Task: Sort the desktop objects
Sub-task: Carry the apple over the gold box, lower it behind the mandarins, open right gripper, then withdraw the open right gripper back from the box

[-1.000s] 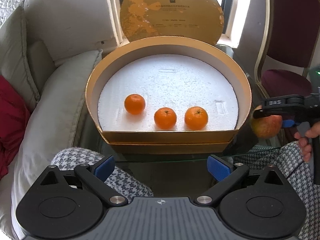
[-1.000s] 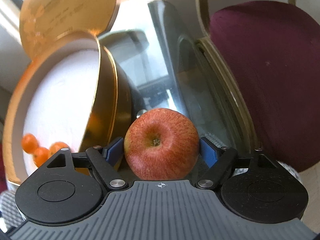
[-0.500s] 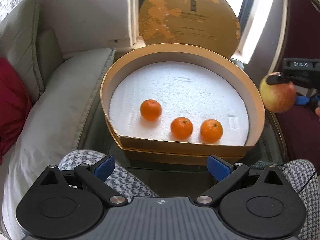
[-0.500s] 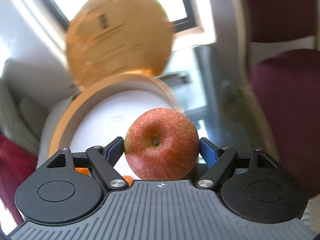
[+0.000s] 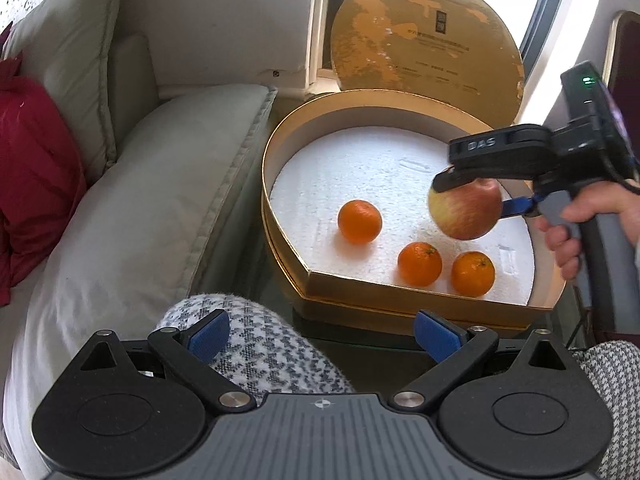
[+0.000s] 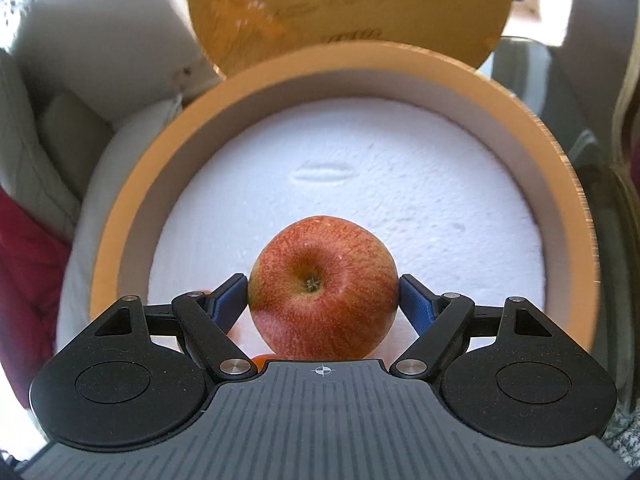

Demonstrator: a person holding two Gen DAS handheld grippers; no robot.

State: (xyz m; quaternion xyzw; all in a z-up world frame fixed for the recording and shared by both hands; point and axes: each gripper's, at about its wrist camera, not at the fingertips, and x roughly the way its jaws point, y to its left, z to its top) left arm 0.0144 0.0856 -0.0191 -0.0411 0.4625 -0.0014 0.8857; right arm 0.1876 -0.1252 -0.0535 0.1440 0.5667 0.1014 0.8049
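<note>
the right gripper (image 6: 323, 303) is holding a red-and-yellow apple (image 6: 323, 300) between its two blue pads (image 6: 230, 300), which are pressing on the fruit's widest flanks while the stalk hollow is facing the wrist camera. seen from the left wrist, the apple (image 5: 466, 210) is hanging in the air over the right side of the gold box (image 5: 276, 148), above the white foam liner (image 5: 360, 168) and not touching it; a hand (image 5: 588, 220) is gripping the tool's handle. three oranges (image 5: 359, 221) are resting on the foam – one apart toward the middle, two close together near the front wall. the round gold lid (image 5: 426, 40) is standing propped behind the box.

the left gripper (image 5: 322, 334) is idling low in front of the box with its fingers spread wide and nothing between them, over a houndstooth-clad knee (image 5: 256, 344).

handling, as a judgement: the apple is likely firm, fairly heavy for its size and smooth-skinned, so a hold across its equator – as shown – is probably suiting it best; a pinch nearer the stalk end or base may be letting it squirt out. hard pressure or a drop could be bruising it. being round, it may be rolling on the flat foam once freed, so a low release clear of the oranges looks wise.
</note>
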